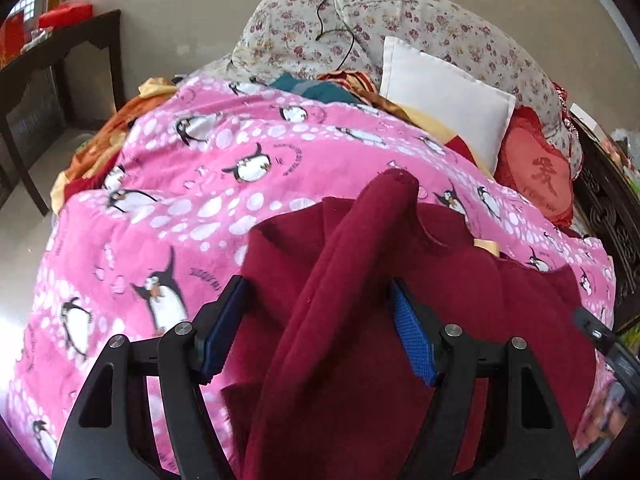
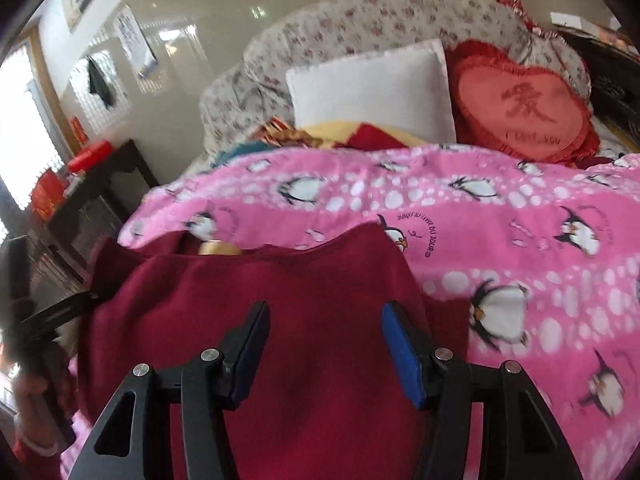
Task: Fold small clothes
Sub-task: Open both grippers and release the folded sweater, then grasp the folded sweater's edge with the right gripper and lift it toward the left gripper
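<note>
A dark red garment (image 1: 480, 320) lies on a pink penguin blanket (image 1: 180, 184). In the left wrist view one sleeve (image 1: 360, 264) runs up between the wide-apart blue pads of my left gripper (image 1: 318, 300); the pads do not press it. The sleeve end lies folded over the garment's body. In the right wrist view the same red garment (image 2: 248, 296) lies flat under my right gripper (image 2: 324, 332), which is open and empty just above the cloth. The other gripper's black tip (image 2: 60, 312) shows at the left edge.
A white pillow (image 2: 372, 84), a red heart cushion (image 2: 520, 108) and a floral quilt (image 1: 420, 20) lie at the bed's far end. A dark wooden table (image 1: 60, 52) stands left of the bed. A carved dark bed frame (image 1: 608, 216) runs along the right.
</note>
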`<state>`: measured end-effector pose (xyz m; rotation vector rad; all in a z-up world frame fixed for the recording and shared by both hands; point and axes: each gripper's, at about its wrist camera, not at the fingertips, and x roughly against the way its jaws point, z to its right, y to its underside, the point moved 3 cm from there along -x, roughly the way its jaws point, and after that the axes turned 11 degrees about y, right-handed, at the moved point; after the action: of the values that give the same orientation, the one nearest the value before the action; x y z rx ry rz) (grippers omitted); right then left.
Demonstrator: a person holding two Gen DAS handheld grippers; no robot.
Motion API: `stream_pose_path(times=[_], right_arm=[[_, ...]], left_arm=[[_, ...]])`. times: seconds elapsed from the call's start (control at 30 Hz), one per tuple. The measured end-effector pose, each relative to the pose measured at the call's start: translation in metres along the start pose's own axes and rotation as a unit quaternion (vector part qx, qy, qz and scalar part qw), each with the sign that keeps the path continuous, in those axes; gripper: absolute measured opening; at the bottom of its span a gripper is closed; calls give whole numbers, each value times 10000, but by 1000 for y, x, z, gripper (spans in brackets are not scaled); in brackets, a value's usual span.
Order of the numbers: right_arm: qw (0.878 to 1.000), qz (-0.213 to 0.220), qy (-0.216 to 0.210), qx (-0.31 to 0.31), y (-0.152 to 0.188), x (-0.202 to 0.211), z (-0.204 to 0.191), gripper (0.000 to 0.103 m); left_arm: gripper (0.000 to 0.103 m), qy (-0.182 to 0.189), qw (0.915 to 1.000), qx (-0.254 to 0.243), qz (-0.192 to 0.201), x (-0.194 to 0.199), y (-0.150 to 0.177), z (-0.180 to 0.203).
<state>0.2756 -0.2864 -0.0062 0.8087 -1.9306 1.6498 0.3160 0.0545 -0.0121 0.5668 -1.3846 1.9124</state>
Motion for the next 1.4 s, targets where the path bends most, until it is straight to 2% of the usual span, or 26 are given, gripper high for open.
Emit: stream_pose_path(times=[0.07, 0.17, 0.33, 0.4, 0.47, 0.6, 0.73, 0.83, 0.9, 0.97, 1.03, 1.13, 1.23, 1.4], right_arm=[[9998, 99, -105, 167, 14, 28, -5, 56], [9992, 47, -133, 384, 34, 43, -10, 56], [9992, -55, -46, 402, 58, 23, -6, 57], [9987, 60, 42, 510, 59, 17, -8, 57], [9981, -29, 134, 594, 57, 19, -14, 57], [9983, -68, -302, 485, 51, 42, -22, 56], [9973, 23, -427, 598, 60, 58, -42, 56], [9965, -50, -512, 662, 73, 52, -56, 56], [9966, -206, -357, 715, 80, 35, -60, 56], [9958, -566, -208, 687, 87, 11, -59, 57], [9959, -572, -197, 665, 83, 15, -62, 56], [9958, -452, -641, 476, 72, 36, -73, 57], [9948, -231, -831, 545, 62, 50, -96, 64], [9887, -244, -1203, 861, 50, 41, -154, 65]], left_arm=[[72, 15, 9999, -23, 127, 11, -1, 0], [72, -100, 9998, 36, 172, 10, -7, -5], [74, -465, 9983, 333, 104, -17, -16, -26], [77, -455, 9978, 484, 50, -26, -17, -34], [77, -392, 9975, 583, 100, -24, -17, -37], [77, -358, 9981, 412, 292, 3, -11, -26], [77, -290, 9985, 236, 408, 36, 0, -18], [77, -403, 9976, 20, 570, 60, 12, -13], [77, -434, 9971, -89, 623, 75, 22, -10], [77, -445, 9968, -88, 662, 88, 32, -11], [77, -439, 9965, -52, 703, 98, 41, -13], [77, -466, 9958, -85, 778, 112, 56, -16], [77, -462, 9955, -77, 820, 120, 73, -23], [77, -150, 9964, 493, 673, 113, 98, -50]])
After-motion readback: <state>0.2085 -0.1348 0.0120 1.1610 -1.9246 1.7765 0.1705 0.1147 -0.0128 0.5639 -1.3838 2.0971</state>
